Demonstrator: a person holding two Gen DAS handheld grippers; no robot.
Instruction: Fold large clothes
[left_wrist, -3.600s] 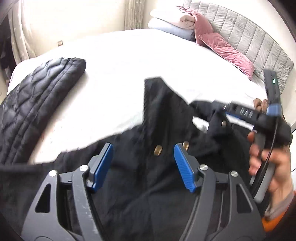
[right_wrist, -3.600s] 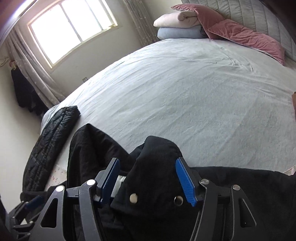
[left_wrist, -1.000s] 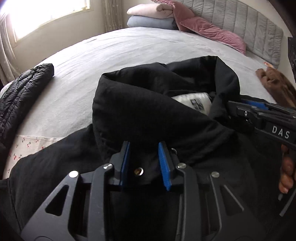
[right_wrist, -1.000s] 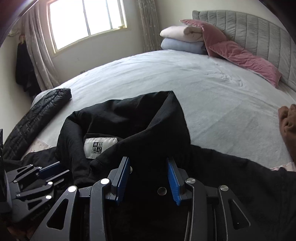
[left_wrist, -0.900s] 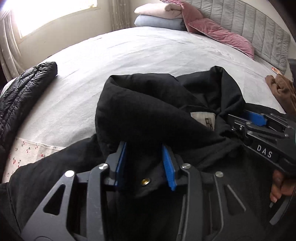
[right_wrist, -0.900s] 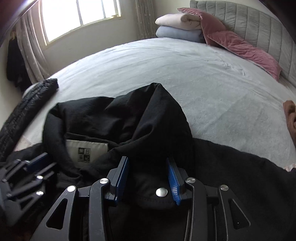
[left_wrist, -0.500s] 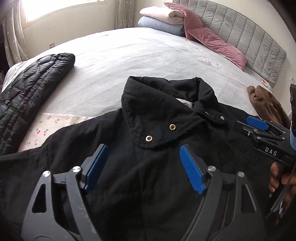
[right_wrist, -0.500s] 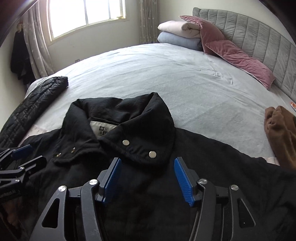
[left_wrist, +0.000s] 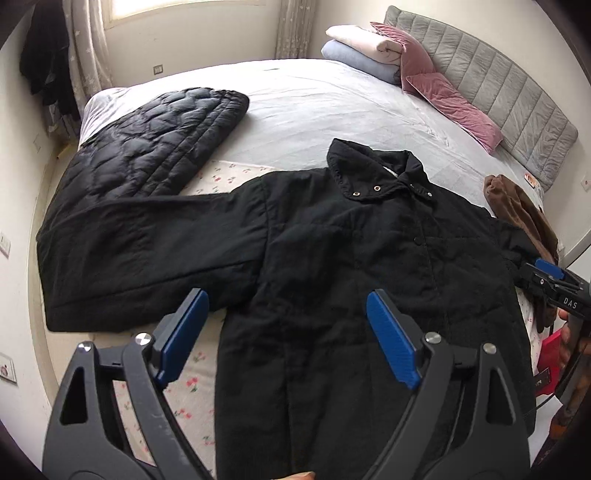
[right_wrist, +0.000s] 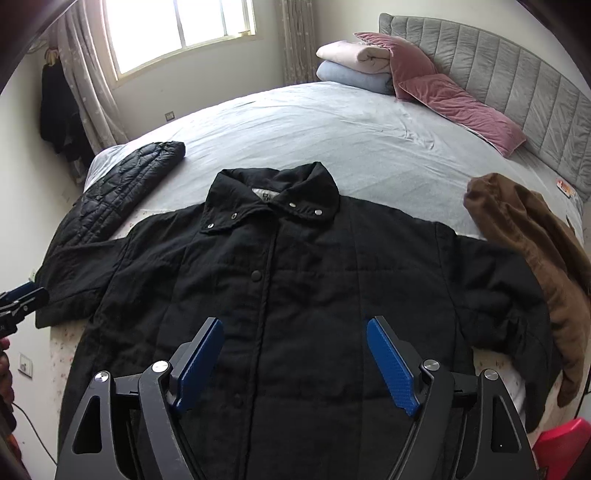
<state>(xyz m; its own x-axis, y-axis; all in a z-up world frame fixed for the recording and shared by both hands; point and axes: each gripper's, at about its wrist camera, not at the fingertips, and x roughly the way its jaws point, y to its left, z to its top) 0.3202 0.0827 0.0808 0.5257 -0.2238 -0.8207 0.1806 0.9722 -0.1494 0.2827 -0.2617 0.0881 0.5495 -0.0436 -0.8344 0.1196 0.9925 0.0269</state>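
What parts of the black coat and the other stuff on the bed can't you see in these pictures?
- black coat: its bottom hem, cut off by the lower edge and hidden behind the right gripper in the right wrist view.
- neck label: print too small to read.
- brown garment: its far end, cut off at the right edge.
- quilted jacket: lower part hidden under the coat's sleeve in the left wrist view.

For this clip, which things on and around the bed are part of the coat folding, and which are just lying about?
Part of the job:
- black coat, spread flat, front up, sleeves out
- left gripper, jaws just opened, nothing between them
- right gripper, likewise
- bed as work surface

Lying about:
- quilted black jacket
- brown garment
- pink pillows
- folded blankets
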